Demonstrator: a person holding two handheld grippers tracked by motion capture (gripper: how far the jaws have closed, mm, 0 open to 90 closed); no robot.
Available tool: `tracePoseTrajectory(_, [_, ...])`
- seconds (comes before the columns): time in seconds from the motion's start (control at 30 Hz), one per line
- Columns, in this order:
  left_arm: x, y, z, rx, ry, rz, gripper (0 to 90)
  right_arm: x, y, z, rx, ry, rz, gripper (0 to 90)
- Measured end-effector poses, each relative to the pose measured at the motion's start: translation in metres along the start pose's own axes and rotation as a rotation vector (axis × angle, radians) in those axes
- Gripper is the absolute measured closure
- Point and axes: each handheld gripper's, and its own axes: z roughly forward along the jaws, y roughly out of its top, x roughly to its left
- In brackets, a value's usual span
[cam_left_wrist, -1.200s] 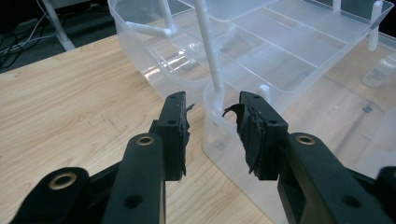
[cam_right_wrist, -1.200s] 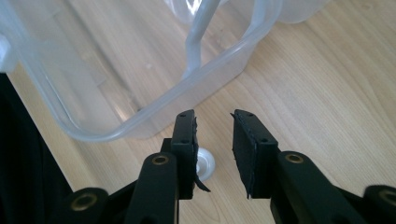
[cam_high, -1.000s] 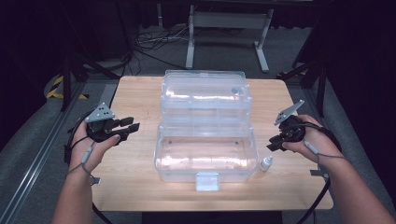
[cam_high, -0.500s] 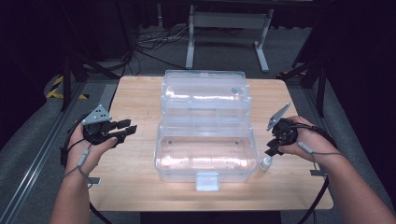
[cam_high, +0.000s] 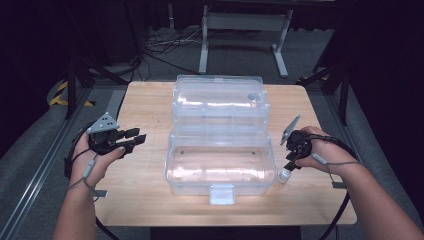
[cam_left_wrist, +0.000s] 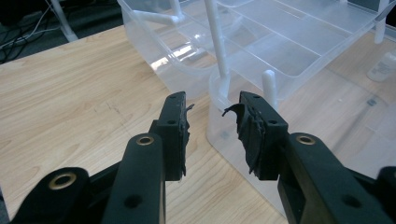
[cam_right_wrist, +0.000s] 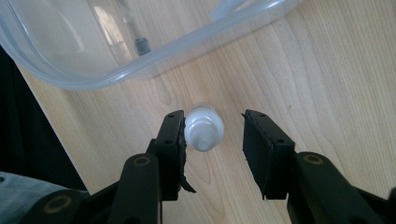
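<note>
A clear plastic box (cam_high: 220, 176) stands open mid-table, its lid (cam_high: 217, 102) folded back behind it. A small white bottle (cam_high: 284, 175) stands on the wood by the box's front right corner. My right gripper (cam_high: 290, 163) points down over it. In the right gripper view the bottle (cam_right_wrist: 203, 128) sits between the jaws of the right gripper (cam_right_wrist: 212, 126), close against the left pad with a gap to the right one; these jaws have just been opening. My left gripper (cam_high: 134, 139) hovers left of the box, open and holding nothing (cam_left_wrist: 212, 112).
The wooden table (cam_high: 150, 105) has bare room left and right of the box. The box's inner tray (cam_left_wrist: 280, 51) shows in the left gripper view. Metal stand legs (cam_high: 240, 30) and cables lie on the floor beyond the table's far edge.
My right hand has shifted a little toward the box's front right corner and tipped down over the bottle. The left hand has stayed where it was.
</note>
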Motion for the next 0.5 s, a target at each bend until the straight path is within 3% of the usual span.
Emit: tracePoseTrajectory(0.5, [0.000,0.000,0.002,0.007,-0.007,0.000,63.4,0.002,0.000,0.022,0.069,0.018,-0.034,60.5])
